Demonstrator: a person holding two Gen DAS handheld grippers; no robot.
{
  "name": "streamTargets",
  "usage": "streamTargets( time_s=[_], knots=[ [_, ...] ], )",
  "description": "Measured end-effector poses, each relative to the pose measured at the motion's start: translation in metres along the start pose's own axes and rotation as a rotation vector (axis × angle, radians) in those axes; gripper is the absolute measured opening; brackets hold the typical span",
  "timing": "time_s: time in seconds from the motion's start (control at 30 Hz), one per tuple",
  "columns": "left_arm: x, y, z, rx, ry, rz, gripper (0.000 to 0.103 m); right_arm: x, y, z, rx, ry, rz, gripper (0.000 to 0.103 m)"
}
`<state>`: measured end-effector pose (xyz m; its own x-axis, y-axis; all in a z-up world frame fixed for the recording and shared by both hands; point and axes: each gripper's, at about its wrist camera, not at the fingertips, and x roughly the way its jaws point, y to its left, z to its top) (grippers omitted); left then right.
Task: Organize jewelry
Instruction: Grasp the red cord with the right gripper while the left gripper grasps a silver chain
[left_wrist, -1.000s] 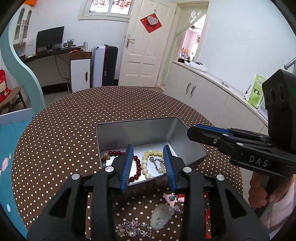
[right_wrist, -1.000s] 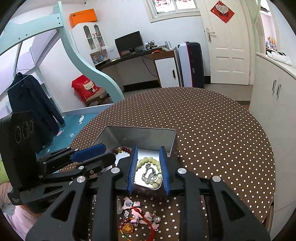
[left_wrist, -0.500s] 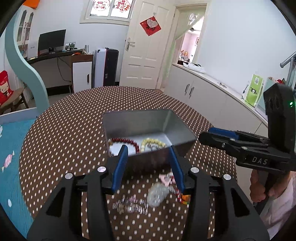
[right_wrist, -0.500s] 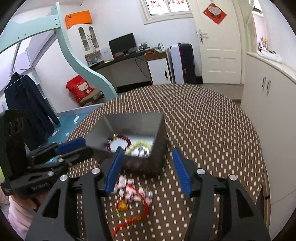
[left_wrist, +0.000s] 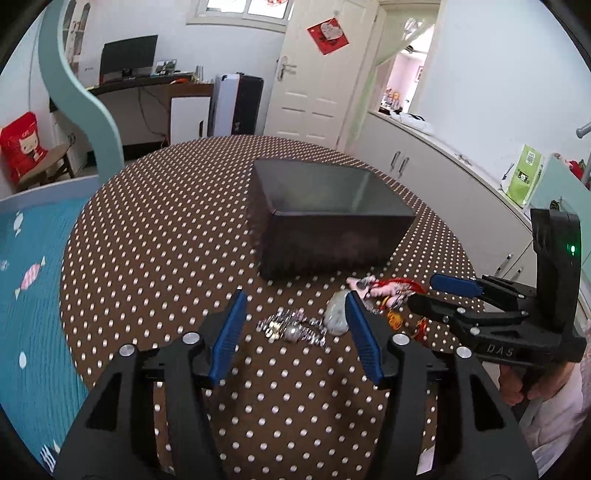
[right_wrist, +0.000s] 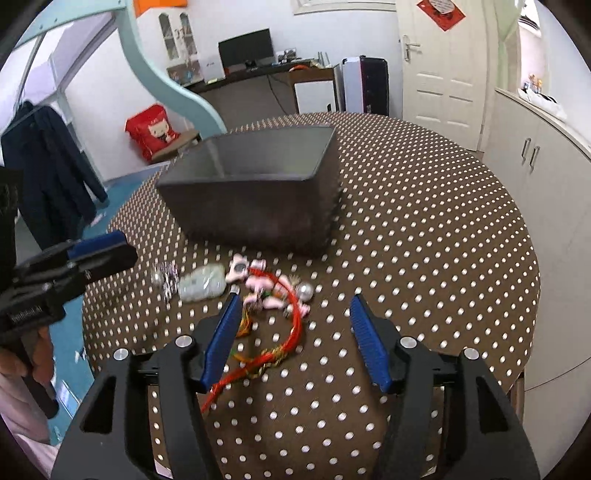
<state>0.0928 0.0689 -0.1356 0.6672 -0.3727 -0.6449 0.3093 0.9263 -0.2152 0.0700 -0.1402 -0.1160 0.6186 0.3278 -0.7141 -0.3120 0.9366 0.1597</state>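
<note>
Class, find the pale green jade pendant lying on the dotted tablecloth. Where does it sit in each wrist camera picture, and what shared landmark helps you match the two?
Left wrist view: the jade pendant lies just right of centre, beside the left tongs' right finger.
Right wrist view: the pendant lies left of centre, beyond the right tongs' left finger.
Shared landmark: the metal tin, just behind the pendant in both.

A home bedroom: a curved teal bunk-bed frame (right_wrist: 162, 70) at left, a far desk with a monitor (right_wrist: 245, 46), a white door (right_wrist: 441, 62) bearing a red decoration, white cabinets (left_wrist: 424, 173) at right.
</note>
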Motion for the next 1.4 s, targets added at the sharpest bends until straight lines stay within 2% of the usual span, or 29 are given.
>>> streamTargets(
  time_s=[0.1, 0.17, 0.23, 0.27, 0.33, 0.37, 0.53, 0.77, 0.83, 0.9, 1.13, 1.23, 1.4],
  knots=[
    [-0.001, 0.003, -0.006, -0.009, 0.013, 0.001, 0.059, 0.005, 0.008, -0.009, -0.044, 0.017, -0.036, 0.042],
    [-0.001, 0.004, -0.010, -0.012, 0.019, 0.000, 0.060, 0.005, 0.012, -0.013, -0.085, 0.002, -0.064, 0.036],
    [0.000, 0.004, -0.011, -0.014, 0.023, 0.000, 0.061, 0.005, 0.013, -0.017, -0.126, -0.013, -0.088, 0.022],
    [0.000, 0.005, -0.011, -0.015, 0.025, -0.001, 0.061, 0.005, 0.011, -0.019, -0.129, -0.019, -0.091, 0.019],
    [0.003, 0.004, -0.011, -0.016, 0.030, -0.008, 0.061, 0.005, 0.005, -0.019, -0.112, -0.023, -0.083, 0.007],
    [0.004, 0.003, -0.012, -0.013, 0.032, -0.011, 0.061, 0.005, 0.002, -0.019, -0.103, -0.023, -0.081, 0.005],
    [0.009, -0.001, -0.012, 0.006, 0.032, -0.009, 0.060, 0.006, -0.007, -0.008, -0.067, -0.042, -0.063, 0.004],
    [0.010, -0.002, -0.009, 0.014, 0.016, -0.016, 0.032, -0.024, -0.011, 0.012, -0.047, -0.146, -0.012, 0.003],
    [0.010, -0.005, -0.009, 0.027, 0.017, -0.022, 0.029, -0.034, -0.015, 0.019, -0.031, -0.183, 0.012, 0.003],
    [0.012, -0.008, -0.010, 0.048, 0.026, -0.018, 0.022, -0.042, -0.018, 0.023, -0.018, -0.208, 0.019, 0.003],
    [0.025, -0.010, -0.014, 0.073, 0.065, 0.023, 0.017, -0.056, -0.026, 0.031, 0.007, -0.251, 0.027, 0.003],
    [0.028, -0.008, -0.014, 0.074, 0.073, 0.042, 0.010, -0.057, -0.027, 0.032, 0.011, -0.255, 0.029, 0.003],
    [0.029, -0.003, -0.014, 0.065, 0.071, 0.035, 0.010, -0.052, -0.031, 0.032, 0.023, -0.243, 0.025, 0.004]
  ],
)
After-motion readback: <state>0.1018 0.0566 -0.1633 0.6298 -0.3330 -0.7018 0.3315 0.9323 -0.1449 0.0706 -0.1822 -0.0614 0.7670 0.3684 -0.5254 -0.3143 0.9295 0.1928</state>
